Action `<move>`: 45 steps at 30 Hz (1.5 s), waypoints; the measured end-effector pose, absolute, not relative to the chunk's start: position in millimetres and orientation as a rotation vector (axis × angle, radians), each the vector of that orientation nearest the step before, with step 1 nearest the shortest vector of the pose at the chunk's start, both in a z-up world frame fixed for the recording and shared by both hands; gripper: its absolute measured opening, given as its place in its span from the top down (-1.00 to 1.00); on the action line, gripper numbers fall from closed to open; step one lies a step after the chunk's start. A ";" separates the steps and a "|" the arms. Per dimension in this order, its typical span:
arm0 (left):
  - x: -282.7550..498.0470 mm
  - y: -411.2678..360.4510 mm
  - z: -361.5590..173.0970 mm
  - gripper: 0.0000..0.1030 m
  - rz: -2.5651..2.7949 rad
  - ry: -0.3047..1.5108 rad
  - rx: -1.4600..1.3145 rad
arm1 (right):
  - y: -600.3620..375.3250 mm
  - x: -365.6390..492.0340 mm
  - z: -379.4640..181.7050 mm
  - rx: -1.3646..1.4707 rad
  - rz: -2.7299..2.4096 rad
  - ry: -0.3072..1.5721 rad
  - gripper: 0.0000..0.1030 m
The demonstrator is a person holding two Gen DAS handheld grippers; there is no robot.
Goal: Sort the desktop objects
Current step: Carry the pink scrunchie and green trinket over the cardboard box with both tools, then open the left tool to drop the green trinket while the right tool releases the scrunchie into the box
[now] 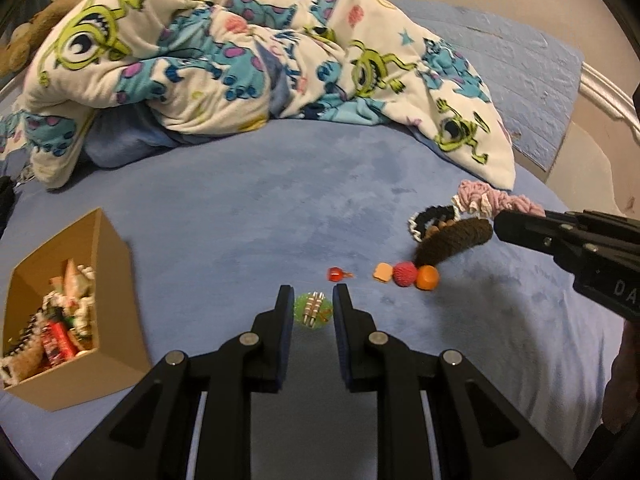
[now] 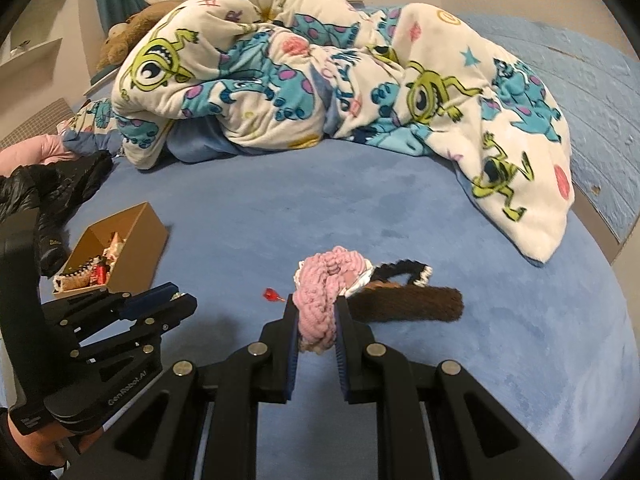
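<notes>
Gripping: right gripper [image 2: 317,316] clenched on the pink scrunchie [image 2: 320,300], centre of the right wrist frame; fingers pinch its lower loop.
Left gripper [image 1: 308,300]: released, jaws apart, straddling the green spiky ball [image 1: 313,309] in the lower centre of the left wrist frame; whether pads touch it, cannot tell.
Pile: black-and-white scrunchie [image 2: 404,274] and brown furry scrunchie [image 2: 412,302] lie right of the pink one, touching it, crowding the grasp.
Small items: red bead [image 1: 335,274], tan piece [image 1: 382,271], red knit ball [image 1: 404,275] and orange ball [image 1: 427,277] in a row right of centre in the left wrist frame; the last three sit together against the brown scrunchie's end.
Box: cardboard box [image 1: 112,280] at lower left of the left wrist frame, already holding mixed items, well apart from the pile.
Surface: blue bedsheet [image 1: 240,220].
Background: cartoon-print blanket [image 1: 240,60] bunched across the upper frame; plush toy [image 2: 128,36] upper left; black jacket [image 2: 48,192] at left edge near the box.
</notes>
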State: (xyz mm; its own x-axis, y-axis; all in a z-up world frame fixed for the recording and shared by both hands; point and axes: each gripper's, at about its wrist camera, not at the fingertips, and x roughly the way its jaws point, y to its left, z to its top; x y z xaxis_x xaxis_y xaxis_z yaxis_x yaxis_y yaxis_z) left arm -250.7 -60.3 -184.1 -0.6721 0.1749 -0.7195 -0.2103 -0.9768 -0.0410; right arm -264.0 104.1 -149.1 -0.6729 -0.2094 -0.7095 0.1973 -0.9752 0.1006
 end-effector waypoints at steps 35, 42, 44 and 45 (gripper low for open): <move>-192.5 -240.9 -139.0 0.61 3.034 -0.080 -1.220 | -104.5 -246.0 -105.7 0.993 -2.485 0.135 0.70; -187.8 -264.8 -140.5 0.61 3.068 -0.116 -1.238 | -134.8 -247.7 -107.5 0.994 -2.452 0.151 0.70; -187.0 -270.8 -141.4 0.61 3.076 -0.116 -1.244 | -144.0 -247.4 -107.7 0.991 -2.443 0.159 0.70; -185.7 -275.1 -142.3 0.61 3.081 -0.122 -1.247 | -147.5 -248.0 -108.3 0.990 -2.439 0.162 0.70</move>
